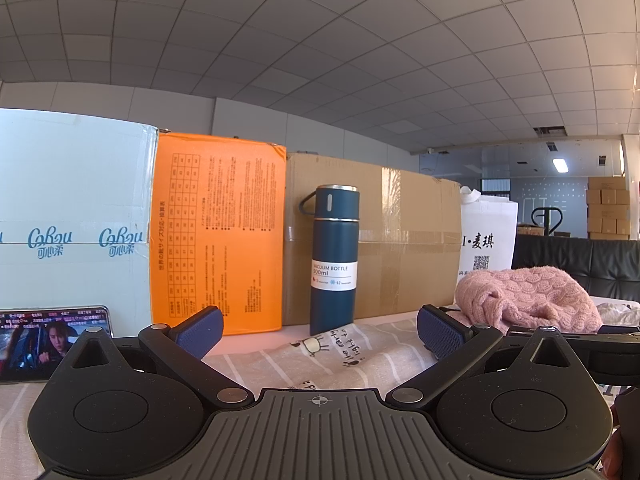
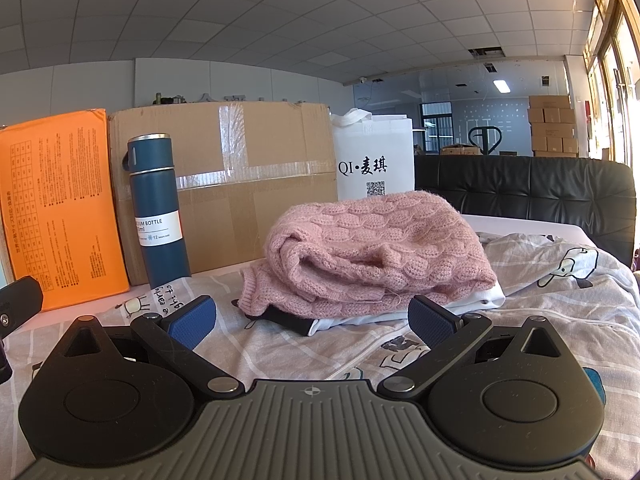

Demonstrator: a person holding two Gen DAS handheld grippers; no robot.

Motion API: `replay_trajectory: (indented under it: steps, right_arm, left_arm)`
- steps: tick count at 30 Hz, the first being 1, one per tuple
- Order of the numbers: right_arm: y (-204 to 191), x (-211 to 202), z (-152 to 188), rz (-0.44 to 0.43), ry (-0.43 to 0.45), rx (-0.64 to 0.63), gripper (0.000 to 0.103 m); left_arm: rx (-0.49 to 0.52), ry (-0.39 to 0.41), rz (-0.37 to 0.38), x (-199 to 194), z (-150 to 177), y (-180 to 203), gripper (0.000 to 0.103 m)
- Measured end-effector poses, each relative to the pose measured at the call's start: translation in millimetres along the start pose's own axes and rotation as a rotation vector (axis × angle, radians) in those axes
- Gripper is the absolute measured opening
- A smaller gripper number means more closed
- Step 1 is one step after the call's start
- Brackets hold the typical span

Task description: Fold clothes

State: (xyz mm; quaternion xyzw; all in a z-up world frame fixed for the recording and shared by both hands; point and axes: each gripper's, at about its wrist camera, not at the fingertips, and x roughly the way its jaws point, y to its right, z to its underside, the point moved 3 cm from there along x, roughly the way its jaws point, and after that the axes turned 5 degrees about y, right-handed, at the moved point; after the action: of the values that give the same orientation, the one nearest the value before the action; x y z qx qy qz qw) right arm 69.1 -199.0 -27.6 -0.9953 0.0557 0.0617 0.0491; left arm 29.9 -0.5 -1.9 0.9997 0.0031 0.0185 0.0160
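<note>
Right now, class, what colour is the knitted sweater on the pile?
Pink, cable-knit sweater; the right wrist view shows it best.

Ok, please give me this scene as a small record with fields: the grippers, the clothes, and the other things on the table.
left gripper: jaws open, holding nothing, over the printed garment
right gripper: jaws open, holding nothing, pointing at the pile
pink knit sweater: bunched, on top of a white garment
printed grey garment: spread on the table, zipper visible
blue vacuum bottle: upright, in front of the cardboard box
orange box: left of the cardboard box
white bag: behind the sweater
phone: screen on, far left
</note>
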Motion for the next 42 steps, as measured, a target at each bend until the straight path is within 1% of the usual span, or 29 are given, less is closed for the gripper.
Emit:
replay_trajectory:
  steps: [17, 23, 27, 31, 34, 36, 38, 42]
  right_arm:
    - [2, -2, -1, -0.007, 0.01, 0.013, 0.103]
    - [3, -5, -1, -0.004, 0.022, 0.02, 0.103]
    - [2, -7, -3, -0.019, 0.016, 0.029, 0.103]
    - [1, -15, -10, -0.051, 0.004, 0.045, 0.103]
    - [-1, -28, -19, -0.069, 0.022, 0.053, 0.103]
    - [-3, -36, -23, -0.084, 0.016, 0.06, 0.103]
    - [-8, -46, -27, -0.114, 0.006, 0.059, 0.103]
    - [-24, -69, -33, -0.176, 0.007, 0.045, 0.103]
  left_arm:
    - [-0.015, 0.007, -0.006, 1, -1, -2, 0.103]
    - [-0.026, 0.031, -0.021, -3, -6, -4, 0.103]
    - [-0.033, 0.039, -0.03, -7, -14, -4, 0.103]
    - [-0.032, 0.056, -0.062, -16, -27, -4, 0.103]
    - [-0.01, 0.097, -0.102, -31, -40, -5, 0.103]
    - [0.018, 0.121, -0.125, -43, -48, -7, 0.103]
    - [0.039, 0.141, -0.146, -56, -55, -8, 0.103]
    - [0.066, 0.147, -0.206, -80, -67, -18, 0.103]
